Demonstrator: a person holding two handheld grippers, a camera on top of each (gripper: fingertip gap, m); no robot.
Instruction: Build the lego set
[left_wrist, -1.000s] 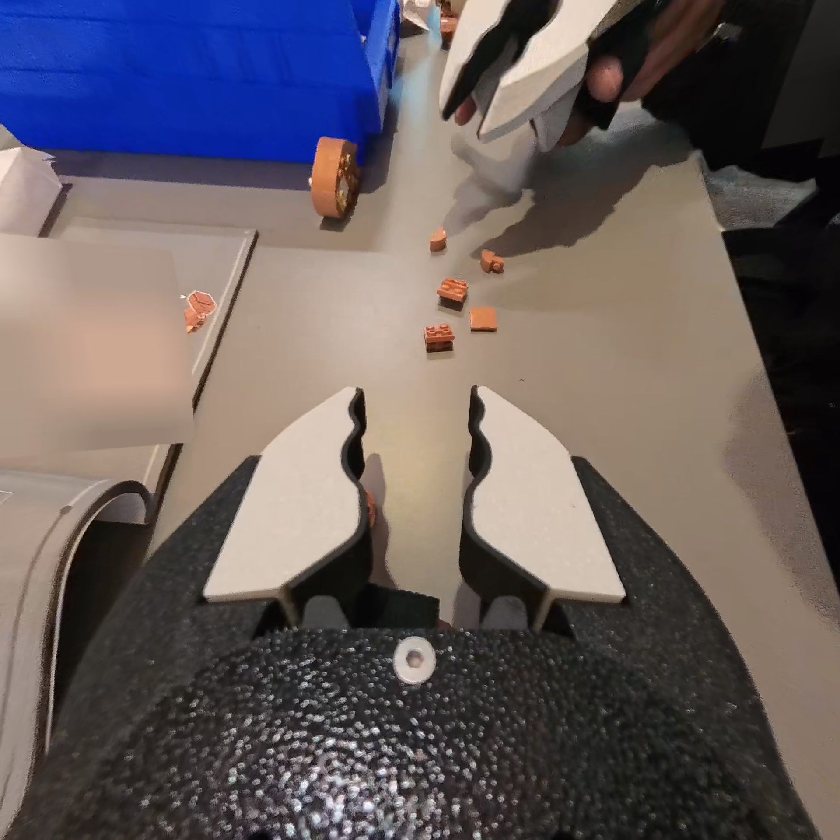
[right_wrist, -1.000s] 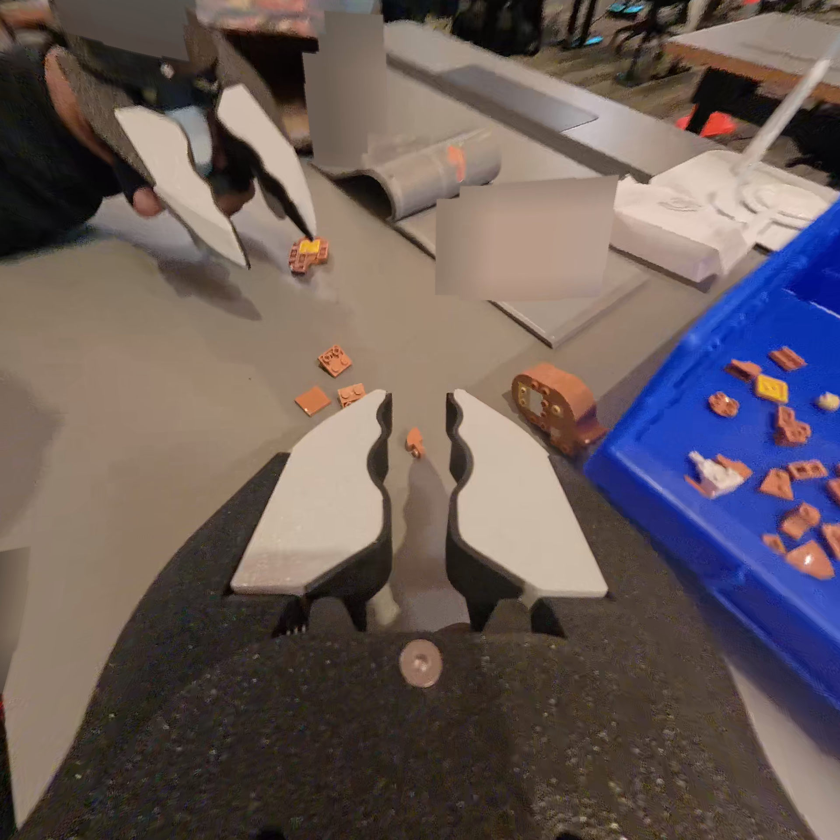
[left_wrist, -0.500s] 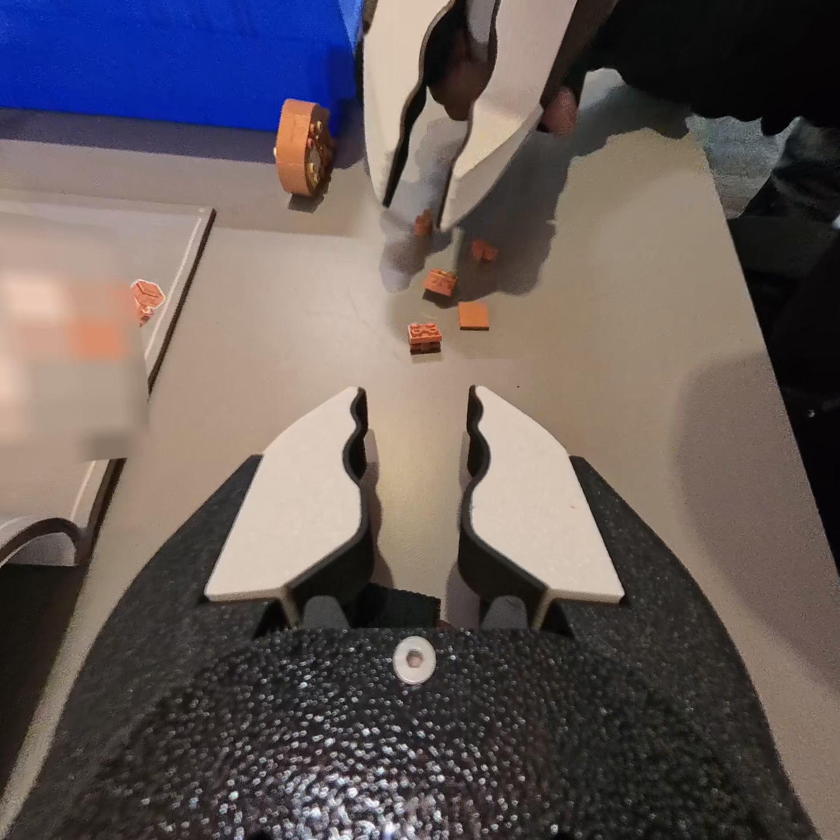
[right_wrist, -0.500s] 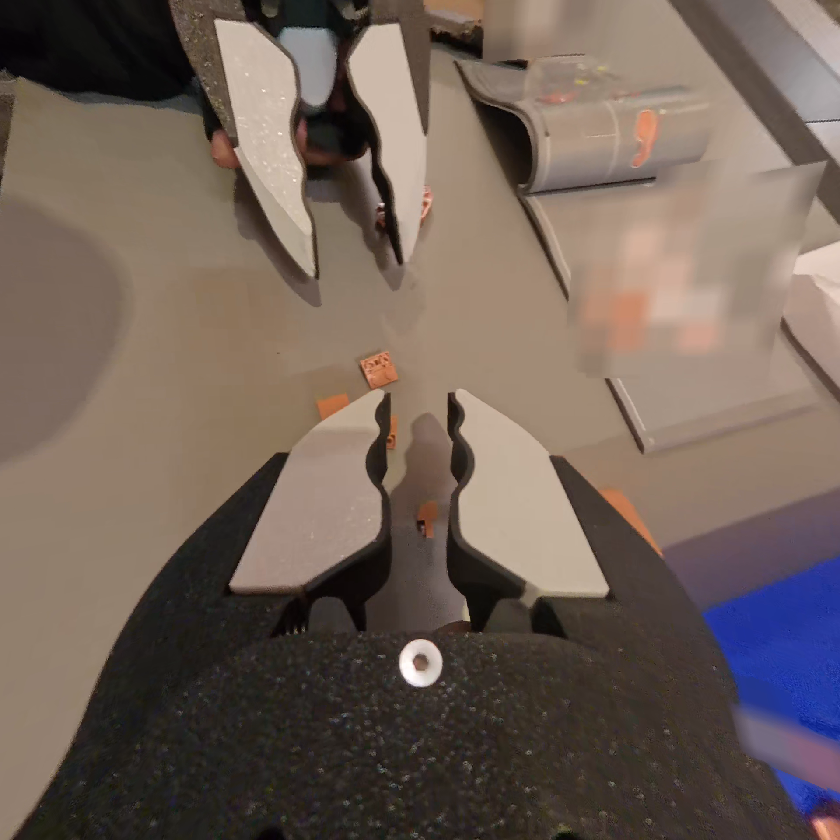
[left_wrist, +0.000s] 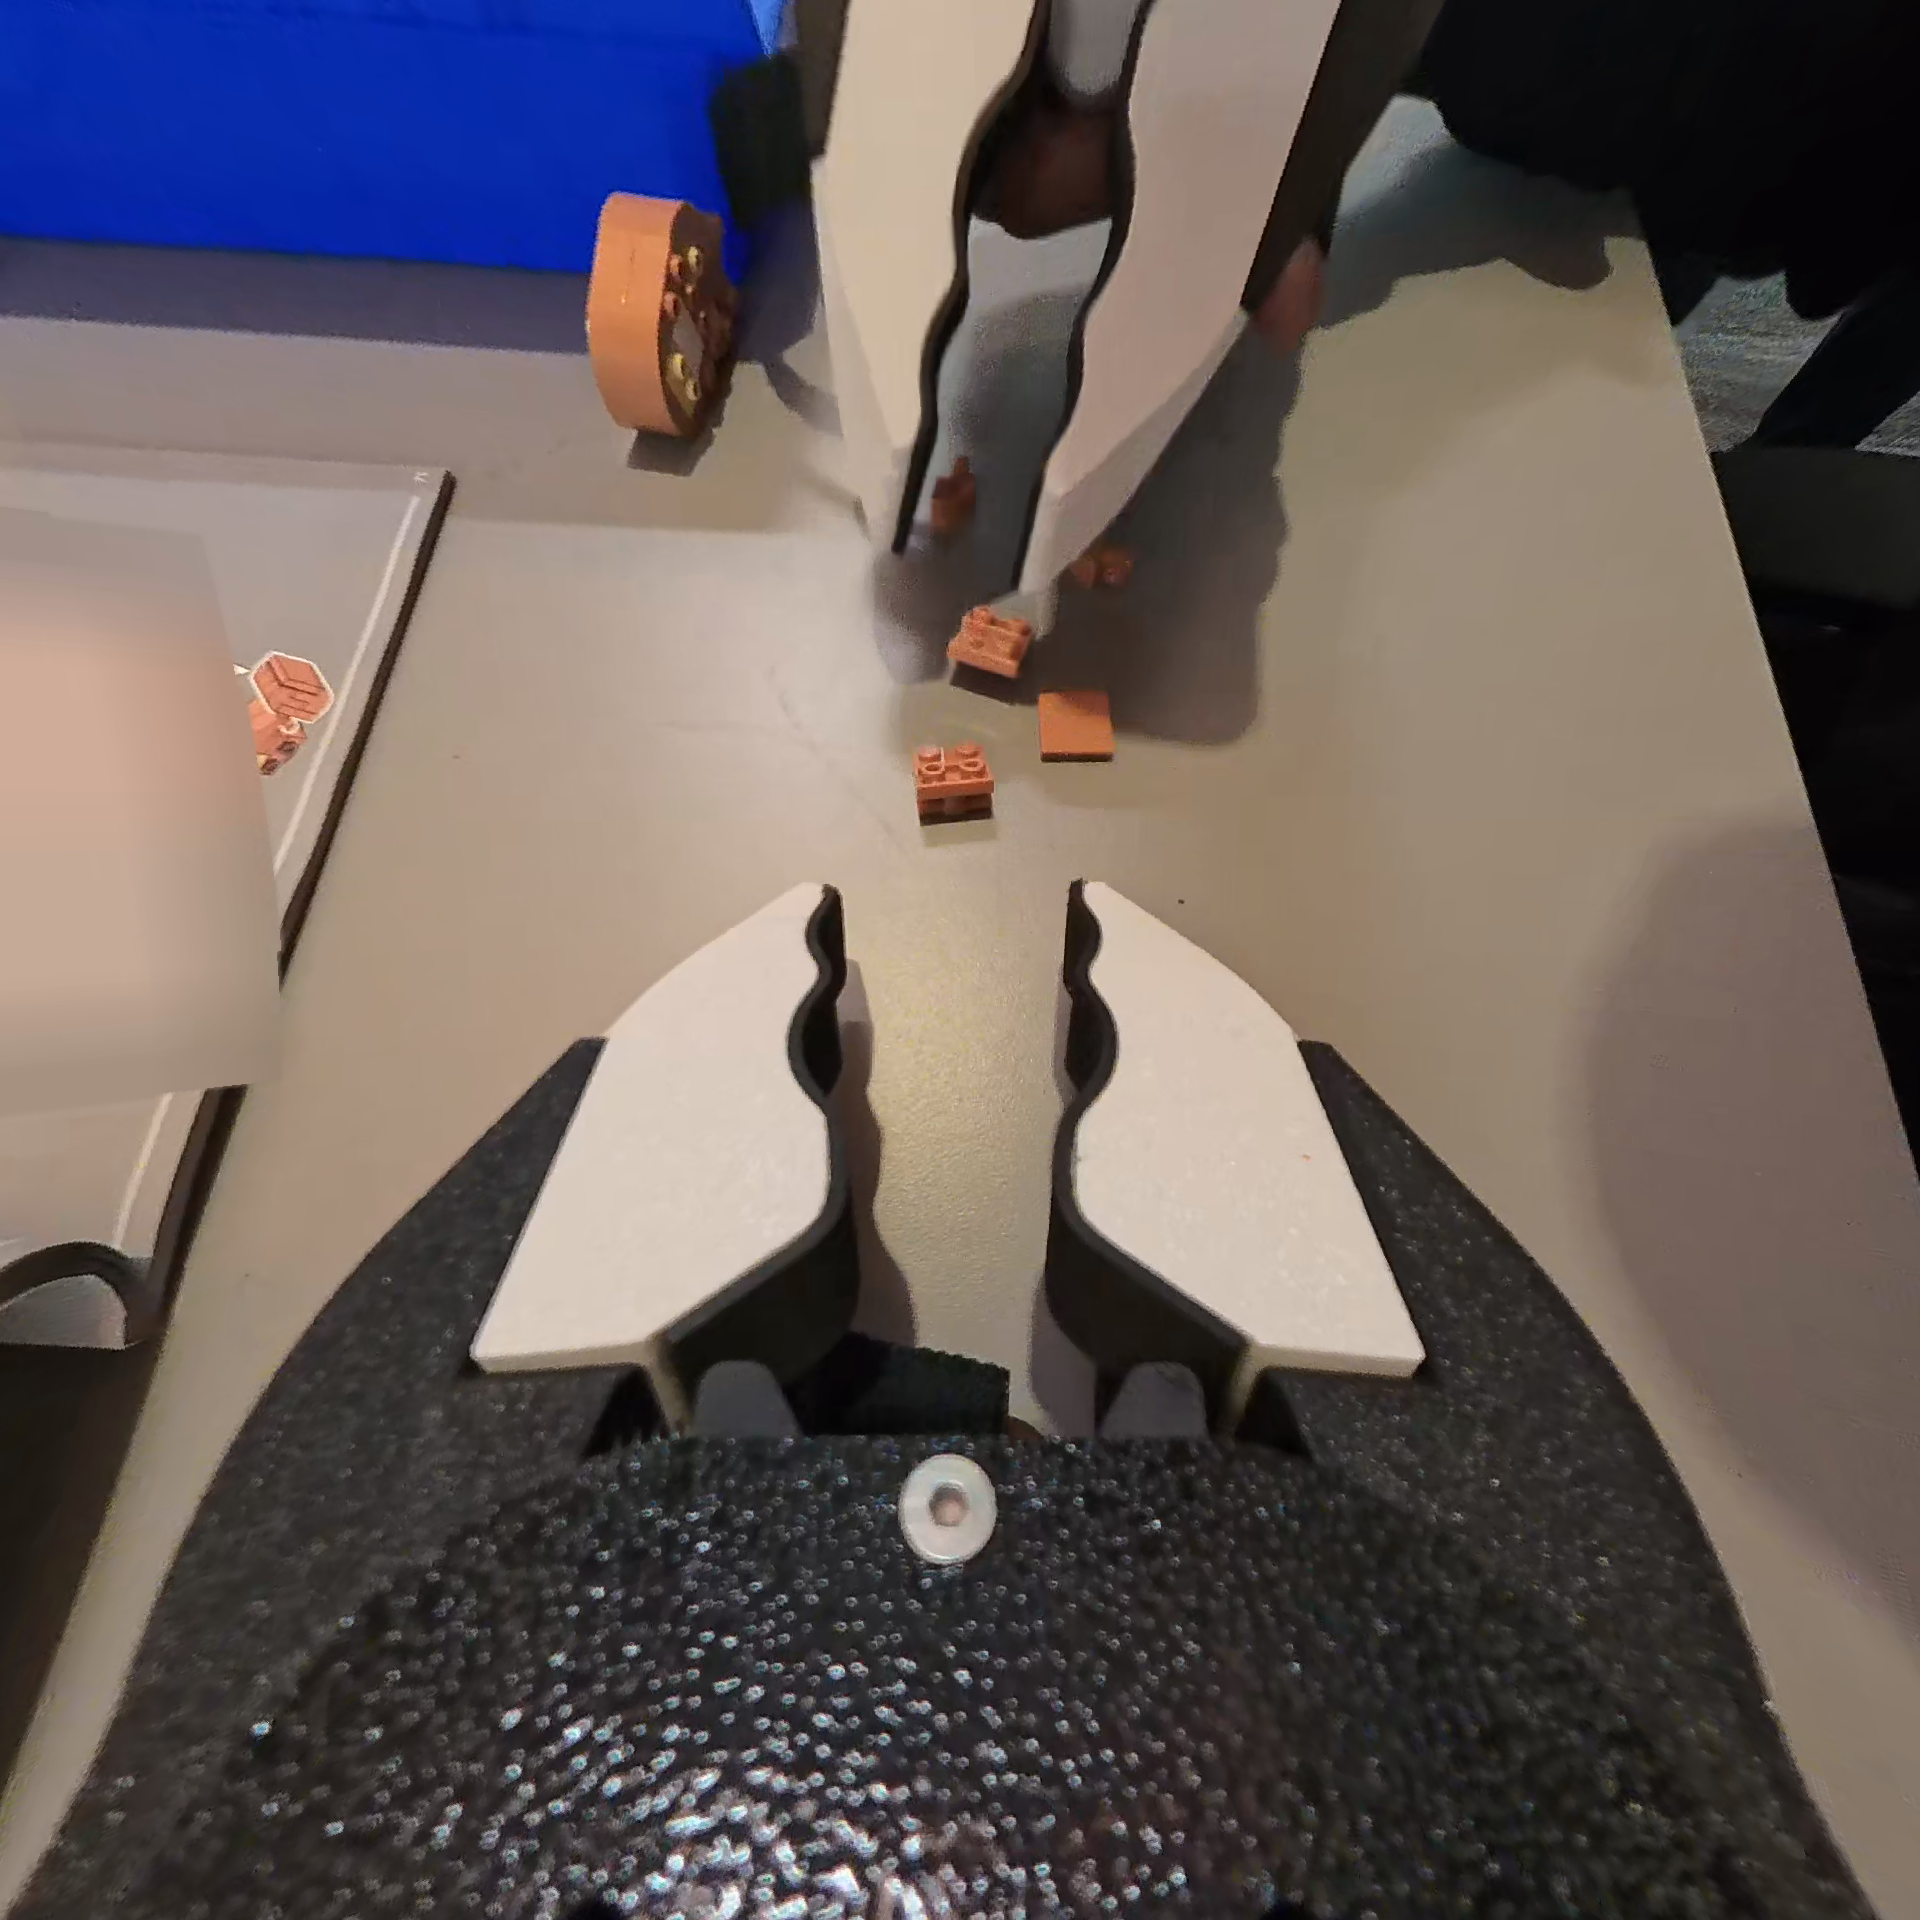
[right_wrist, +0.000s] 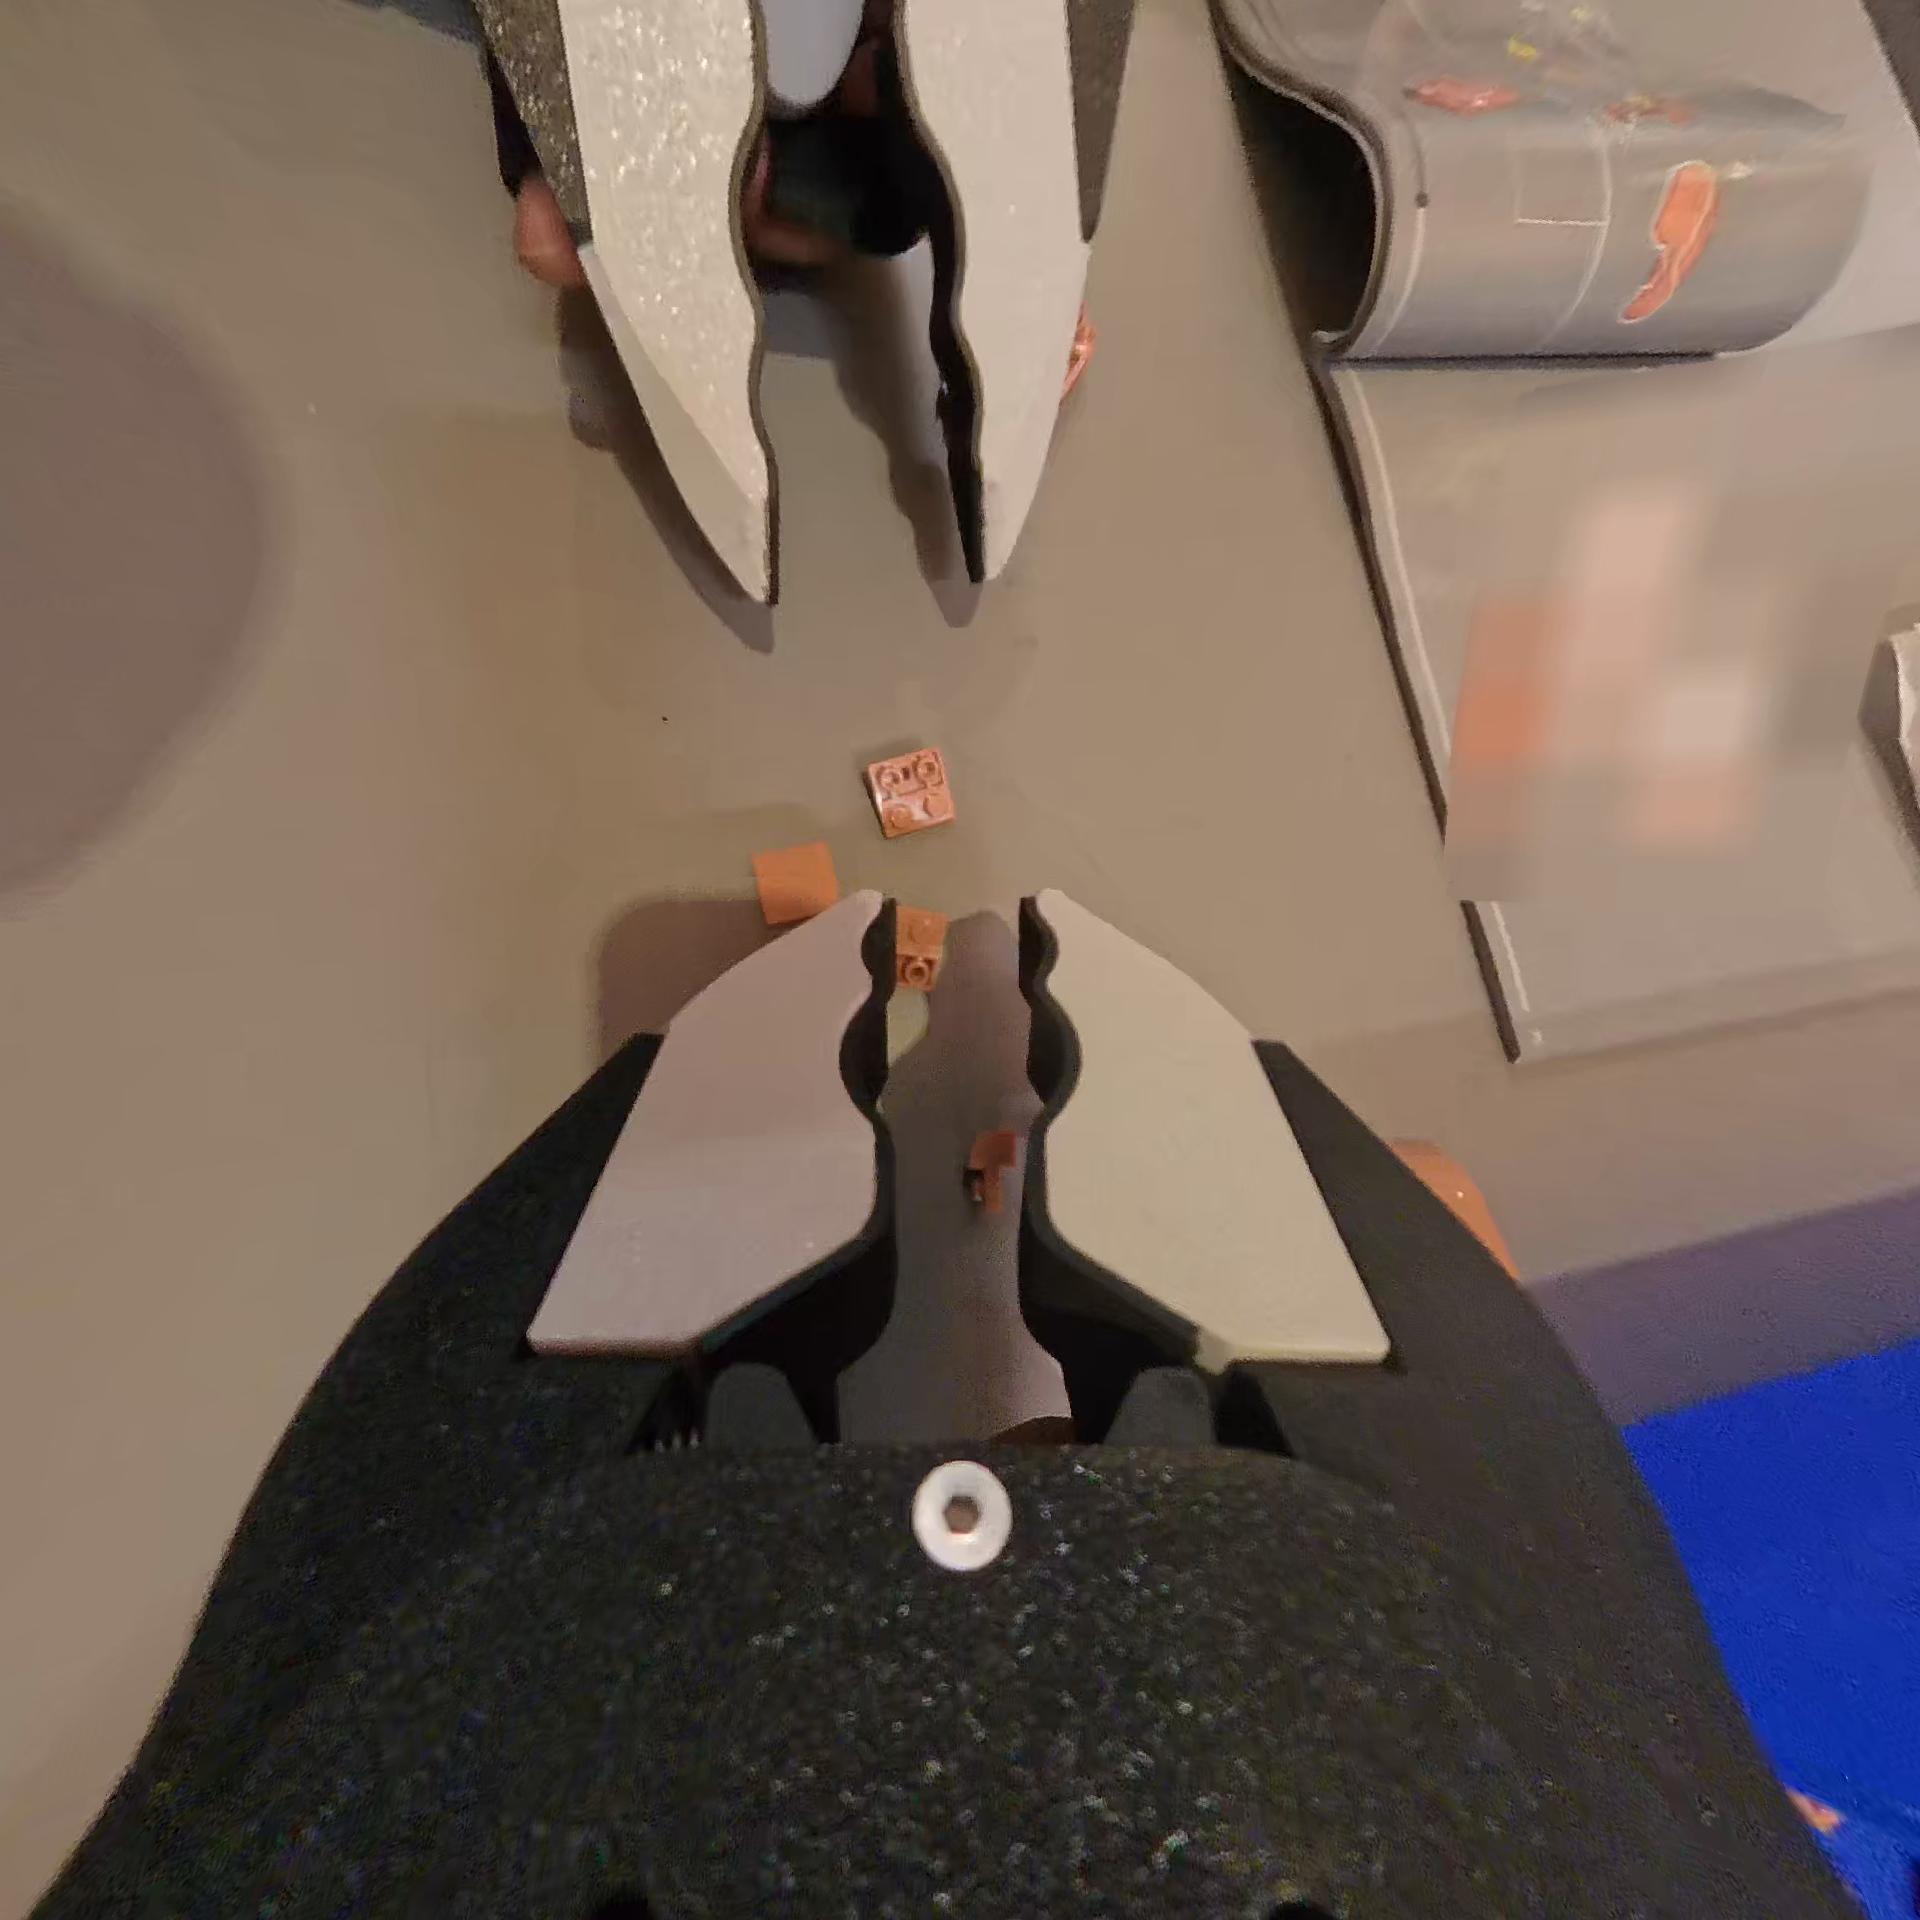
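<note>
Left wrist view: left gripper (left_wrist: 948, 894) released, jaws wide with nothing between, low over the grey table (left_wrist: 520, 831). Just ahead, a studded orange two-by-two brick (left_wrist: 954, 777) and a flat orange square tile (left_wrist: 1075, 724). Farther on, right gripper (left_wrist: 971, 577) tip-down at the table, jaws apart, straddling a tiny orange clip piece (left_wrist: 951, 499) without pressing it, so not grasped. Just beside its near fingertip, a second studded orange brick (left_wrist: 992, 644).

Likely trouble: closing off-centre and flicking or tipping the tiny orange clip piece. Knocking the second studded orange brick or the small orange pair (left_wrist: 1101, 566) with an outer finger. Grippers clashing, since facing head-on with little between.

Room: open table to the right as far as the table edge (left_wrist: 1714, 623), then a drop. Left hemmed by a grey instruction booklet (left_wrist: 343, 623). Far left closed off by a rounded brown block (left_wrist: 660, 312) and a blue plastic bin (left_wrist: 364, 125).
</note>
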